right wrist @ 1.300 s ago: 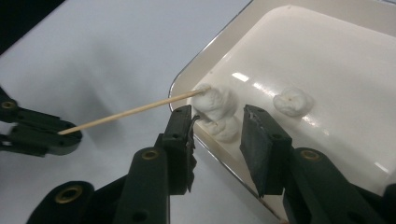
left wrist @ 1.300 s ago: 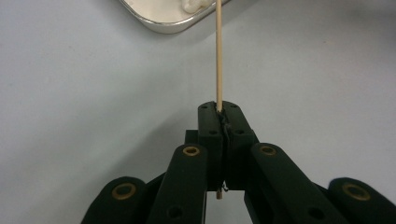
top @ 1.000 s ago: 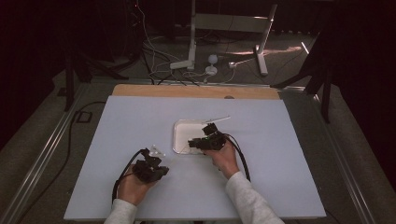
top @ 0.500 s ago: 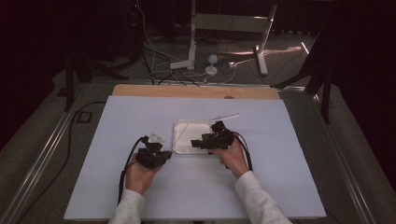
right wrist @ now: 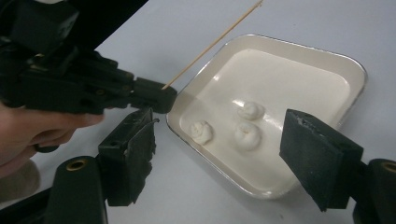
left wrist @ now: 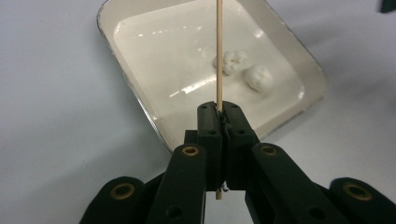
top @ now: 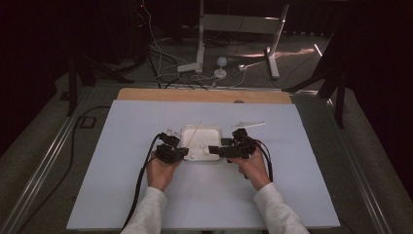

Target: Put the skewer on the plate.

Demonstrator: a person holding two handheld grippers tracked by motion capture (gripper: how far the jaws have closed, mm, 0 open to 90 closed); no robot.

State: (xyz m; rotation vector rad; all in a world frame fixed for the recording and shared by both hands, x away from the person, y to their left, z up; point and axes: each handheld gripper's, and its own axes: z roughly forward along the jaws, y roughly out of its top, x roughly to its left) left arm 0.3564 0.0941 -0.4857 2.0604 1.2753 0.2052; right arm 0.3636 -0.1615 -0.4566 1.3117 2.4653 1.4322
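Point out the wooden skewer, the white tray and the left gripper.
wooden skewer (left wrist: 219, 56): left gripper view, mid-shaft above the jaws.
white tray (right wrist: 219, 50): right gripper view, far-left rim.
left gripper (left wrist: 219, 108): left gripper view, tips of the jaws, shut on the skewer.

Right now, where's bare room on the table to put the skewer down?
Free: the white mat left of the left hand-held gripper, the strip beyond the tray toward the wooden edge, and right of the right hand-held gripper. Crowded: the centre, where the skewer crosses above the tray holding three dough balls.
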